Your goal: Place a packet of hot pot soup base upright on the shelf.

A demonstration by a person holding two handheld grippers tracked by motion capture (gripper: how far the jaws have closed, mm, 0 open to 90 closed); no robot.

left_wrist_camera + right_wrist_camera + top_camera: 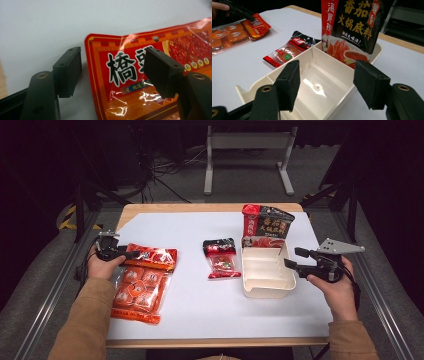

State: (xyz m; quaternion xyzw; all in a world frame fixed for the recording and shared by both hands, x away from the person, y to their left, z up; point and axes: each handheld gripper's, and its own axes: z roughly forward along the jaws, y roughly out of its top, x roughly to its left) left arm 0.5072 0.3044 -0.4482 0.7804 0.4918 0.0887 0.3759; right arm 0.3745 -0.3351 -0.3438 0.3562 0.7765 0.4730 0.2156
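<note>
Glossy orange-red plastic sachet pack [142, 282]: one, flat, long axis running near-to-far. Left gripper [112, 72] parted astride its top edge, unclamped; right gripper [327, 85] released.

Wooden table [210, 208] w/ white sheet [200, 300] over most of top. Grey carpet floor [245, 175] around it, room dark at far side and both edges. Far centre: pale metal stand [248, 142] on two feet. Far left: tangle of black cables [165, 175]. Yellow-black tape [67, 217] on floor, left.
</note>
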